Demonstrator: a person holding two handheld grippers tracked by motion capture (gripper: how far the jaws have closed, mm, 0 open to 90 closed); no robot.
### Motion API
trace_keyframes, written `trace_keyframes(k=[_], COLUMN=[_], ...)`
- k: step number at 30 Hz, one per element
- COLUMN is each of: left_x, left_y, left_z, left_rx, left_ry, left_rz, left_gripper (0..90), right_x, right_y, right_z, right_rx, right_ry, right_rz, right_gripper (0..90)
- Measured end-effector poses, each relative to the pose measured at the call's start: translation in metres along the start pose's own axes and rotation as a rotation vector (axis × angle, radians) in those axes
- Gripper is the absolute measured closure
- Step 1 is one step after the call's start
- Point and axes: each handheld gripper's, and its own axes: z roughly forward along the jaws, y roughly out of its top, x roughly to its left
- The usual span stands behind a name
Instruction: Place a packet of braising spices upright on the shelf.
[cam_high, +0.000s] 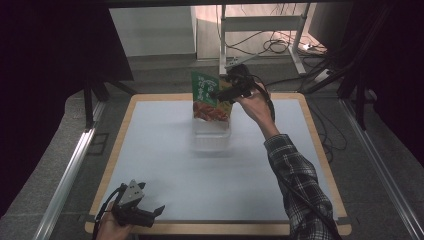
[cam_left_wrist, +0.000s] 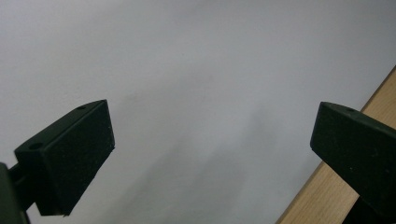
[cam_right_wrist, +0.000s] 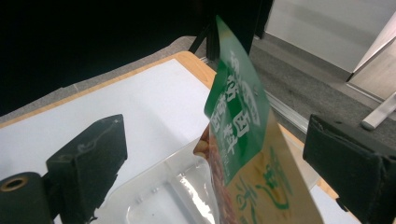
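Observation:
A green and yellow snack bag (cam_high: 209, 97) (cam_right_wrist: 238, 135) stands tilted in a clear plastic tray (cam_high: 212, 136) (cam_right_wrist: 159, 196) at the far middle of the table. My right gripper (cam_high: 220, 93) (cam_right_wrist: 215, 154) reaches the bag's top from the right. Its jaws stand wide on either side of the bag, and neither pad touches it. My left gripper (cam_high: 156, 212) (cam_left_wrist: 212, 140) rests low at the near left corner, open, with only the white table top between its jaws.
The white table top (cam_high: 175, 165) has a wooden rim (cam_high: 220, 229) (cam_left_wrist: 327, 186). Beyond the far edge are a metal frame leg (cam_high: 222, 35), cables on the floor and dark curtains on both sides.

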Motion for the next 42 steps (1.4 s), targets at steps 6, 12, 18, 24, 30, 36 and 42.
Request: trace_keyframes(k=[6, 12, 18, 24, 30, 36, 42], left_x=[0.0, 0.0, 0.0, -0.002, -0.002, -0.002, -0.002], left_y=[0.0, 0.0, 0.0, 0.0, 0.0, 0.0, 0.001], left_z=[0.0, 0.001, 0.001, 0.001, 0.001, 0.001, 0.001], left_rx=[0.002, 0.005, 0.006, 0.009, 0.011, 0.012, 0.013], left_ry=[0.002, 0.002, 0.002, 0.006, 0.007, 0.011, 0.016], left_rz=[0.0, 0.0, 0.003, 0.009, 0.014, 0.016, 0.022], left_gripper=[0.0, 0.0, 0.0, 0.0, 0.0, 0.0, 0.0], right_x=[0.001, 0.003, 0.004, 0.005, 0.005, 0.008, 0.015], right_y=[-0.006, -0.012, -0.02, -0.029, -0.036, -0.042, -0.049], right_z=[-0.005, -0.01, -0.014, -0.019, -0.025, -0.034, -0.043], right_rx=[-0.002, 0.0, 0.009, 0.013, 0.016, 0.013, 0.013], right_ry=[0.002, -0.003, -0.001, 0.0, -0.001, 0.007, 0.0], right_rz=[0.01, 0.014, 0.017, 0.025, 0.031, 0.036, 0.038], right_gripper=[3.4, 1.4, 0.3, 0.1, 0.1, 0.1, 0.0])
